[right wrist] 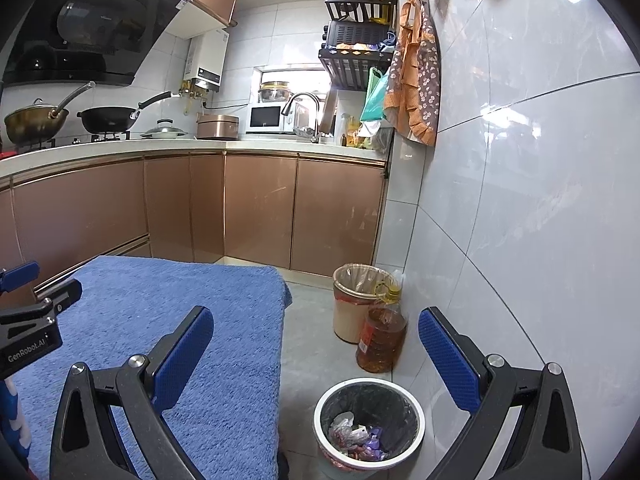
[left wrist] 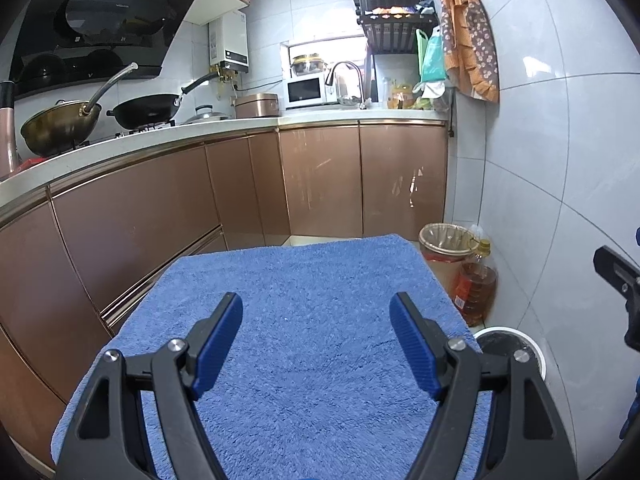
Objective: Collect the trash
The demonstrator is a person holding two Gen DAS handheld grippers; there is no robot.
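My left gripper is open and empty above a table covered by a blue towel. My right gripper is open and empty, held over the towel's right edge and the floor. Below it stands a white bin with a black liner, holding crumpled wrappers. The same bin shows partly in the left wrist view, right of the towel. The left gripper's body is at the left edge of the right wrist view. No trash shows on the towel.
A tan bin with a clear liner and a bottle of amber oil stand against the tiled wall beyond the white bin; they also show in the left wrist view. Brown cabinets run left and behind.
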